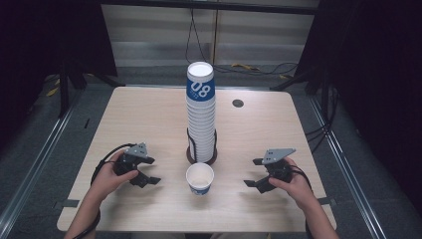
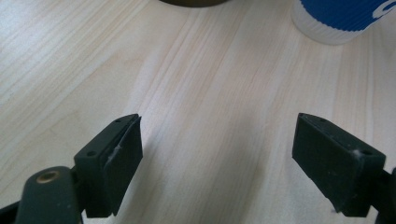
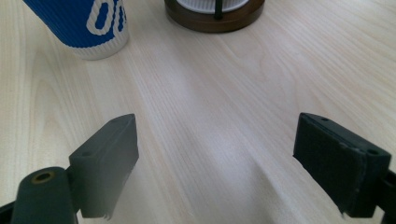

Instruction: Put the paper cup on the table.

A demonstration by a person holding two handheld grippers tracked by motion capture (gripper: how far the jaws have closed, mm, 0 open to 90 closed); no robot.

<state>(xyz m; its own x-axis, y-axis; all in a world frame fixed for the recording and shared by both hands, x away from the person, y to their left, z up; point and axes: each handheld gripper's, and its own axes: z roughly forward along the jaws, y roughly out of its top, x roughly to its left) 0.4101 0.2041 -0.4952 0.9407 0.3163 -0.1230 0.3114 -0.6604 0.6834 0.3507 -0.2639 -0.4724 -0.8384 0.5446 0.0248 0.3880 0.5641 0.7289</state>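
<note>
Pale wood grain runs across the table [image 1: 149,114], and my forearms come in from the bottom corners of the high view, one on each side. My left hand [image 1: 112,179] sits at lower left, wrapped around the left gripper [image 1: 148,175], which points toward the frame's middle. My right hand [image 1: 293,185] mirrors it at lower right, the right gripper [image 1: 255,172] aimed inward too.

In the left gripper view my jaws stand well apart with bare table between them, gripping nothing; the left gripper [image 2: 217,154] faces the single cup [image 2: 338,18] at upper right of that frame. In the right gripper view the right gripper [image 3: 215,158] is just as wide and empty, the same cup [image 3: 86,25] at upper left.

In the high view the cup [image 1: 200,179] stands upright and open-mouthed in the lower middle, between my grippers and apart from both, just in front of the tall stack of cups [image 1: 201,112] in its dark holder [image 1: 201,157].
</note>
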